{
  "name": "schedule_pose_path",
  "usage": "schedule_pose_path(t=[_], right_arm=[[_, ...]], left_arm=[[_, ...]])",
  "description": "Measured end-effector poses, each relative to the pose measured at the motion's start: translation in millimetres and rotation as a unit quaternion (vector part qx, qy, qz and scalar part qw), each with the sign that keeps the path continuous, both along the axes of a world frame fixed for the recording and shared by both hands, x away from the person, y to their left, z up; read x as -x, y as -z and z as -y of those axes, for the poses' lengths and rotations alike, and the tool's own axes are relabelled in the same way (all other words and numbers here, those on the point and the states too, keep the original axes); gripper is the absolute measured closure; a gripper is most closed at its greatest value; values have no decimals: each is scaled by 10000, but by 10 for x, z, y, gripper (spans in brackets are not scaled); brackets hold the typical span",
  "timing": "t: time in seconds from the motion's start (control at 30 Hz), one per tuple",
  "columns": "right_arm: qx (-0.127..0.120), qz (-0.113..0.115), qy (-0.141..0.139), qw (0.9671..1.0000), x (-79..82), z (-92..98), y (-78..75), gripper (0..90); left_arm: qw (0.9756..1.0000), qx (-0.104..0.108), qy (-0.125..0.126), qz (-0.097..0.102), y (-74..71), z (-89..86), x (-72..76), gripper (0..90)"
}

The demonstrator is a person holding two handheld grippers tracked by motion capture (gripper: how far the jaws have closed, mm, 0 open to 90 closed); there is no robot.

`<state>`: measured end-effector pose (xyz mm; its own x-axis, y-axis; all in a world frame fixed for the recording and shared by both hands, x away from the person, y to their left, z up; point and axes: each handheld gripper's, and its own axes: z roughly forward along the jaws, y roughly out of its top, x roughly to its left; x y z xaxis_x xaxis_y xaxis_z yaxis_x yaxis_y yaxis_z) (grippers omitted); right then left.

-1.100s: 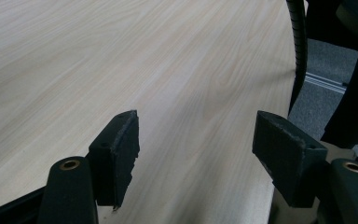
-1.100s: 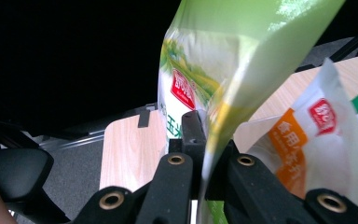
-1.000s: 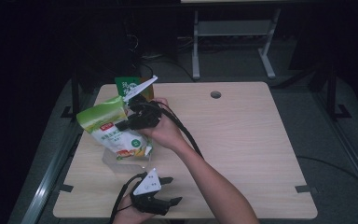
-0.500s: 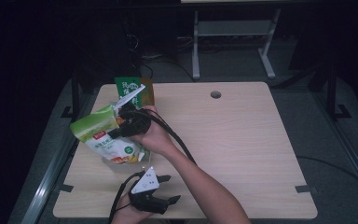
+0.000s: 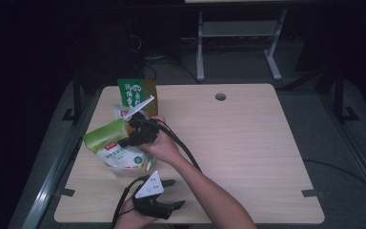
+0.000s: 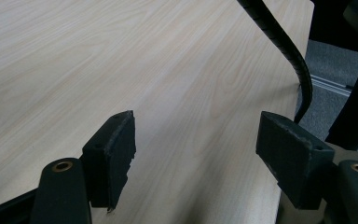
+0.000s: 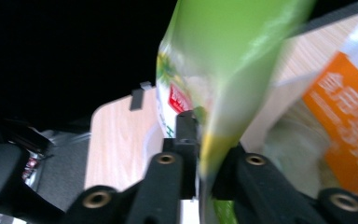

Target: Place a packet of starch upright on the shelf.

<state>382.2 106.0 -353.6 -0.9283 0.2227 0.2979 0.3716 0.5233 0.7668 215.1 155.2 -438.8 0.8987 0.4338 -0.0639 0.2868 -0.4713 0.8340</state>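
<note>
A green-and-white snack bag (image 5: 106, 139) hangs tilted over the left part of the table (image 5: 248, 143), green top end pointing left. My right gripper (image 5: 127, 136) pinches it from the right. In the right gripper view the bag (image 7: 223, 60) is blurred and its edge runs between the nearly closed jaws of the right gripper (image 7: 203, 140). Those jaws have just been opening a little, with the bag still between them. My left gripper (image 5: 177, 193) lies near the front edge, open, and in its own view the left gripper (image 6: 196, 154) has only bare wood between its jaws.
A green packet (image 5: 131, 90) stands at the back left with a white packet (image 5: 123, 112) in front of it. An orange-and-white packet (image 7: 340, 121) lies just beyond the bag. A cable (image 6: 279, 42) crosses the wood. The table has a round hole (image 5: 220, 97).
My right gripper has come down and to the left with the green bag, which now hangs lower over the table. The left gripper has stayed where it was.
</note>
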Motion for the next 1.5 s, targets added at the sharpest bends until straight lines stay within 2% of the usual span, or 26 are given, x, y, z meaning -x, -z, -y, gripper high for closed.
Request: schedule_pose_path(t=[0.07,0.1,0.17,0.23,0.37,0.53,0.63,0.77,0.83,1.0,1.13,1.3,1.47,1.5], right_arm=[[25,32,-4,10000,9,21,-4,795],[134,187,-19,9997,25,58,-20,802],[177,139,1,9997,41,65,-29,807],[308,244,-20,9992,61,102,-8,844],[451,275,-46,9986,72,160,55,886],[378,5,9,9993,49,294,169,890],[350,28,-10,9994,44,313,186,882],[287,9,-4,9996,43,334,171,797],[224,-153,-32,9996,42,361,169,780],[223,-89,-74,9997,50,397,157,720],[96,-124,-90,9998,51,447,119,669],[45,-199,-55,9998,40,577,86,622],[72,-202,32,9998,47,711,59,577],[69,-132,22,9999,42,736,57,570]], left_arm=[[10000,4,8,-7,2,6,3,280],[10000,-18,15,-2,2,11,7,281],[10000,-27,20,10,3,13,5,281],[10000,-16,-4,-21,7,11,3,281],[10000,17,-25,-26,7,7,2,281],[10000,-17,-37,-55,13,6,-13,281],[9999,9,-71,-70,19,9,-19,281],[9999,2,-100,-65,20,-1,-33,281],[9999,-16,-98,-52,19,-10,-45,280],[9999,-14,-145,-62,13,-16,-60,273],[9998,-8,-185,-68,20,-23,-77,268],[9997,-14,-236,-53,13,-40,-114,256],[9996,-6,-281,-50,7,-51,-137,249],[9996,-15,-283,-52,7,-52,-139,248]])
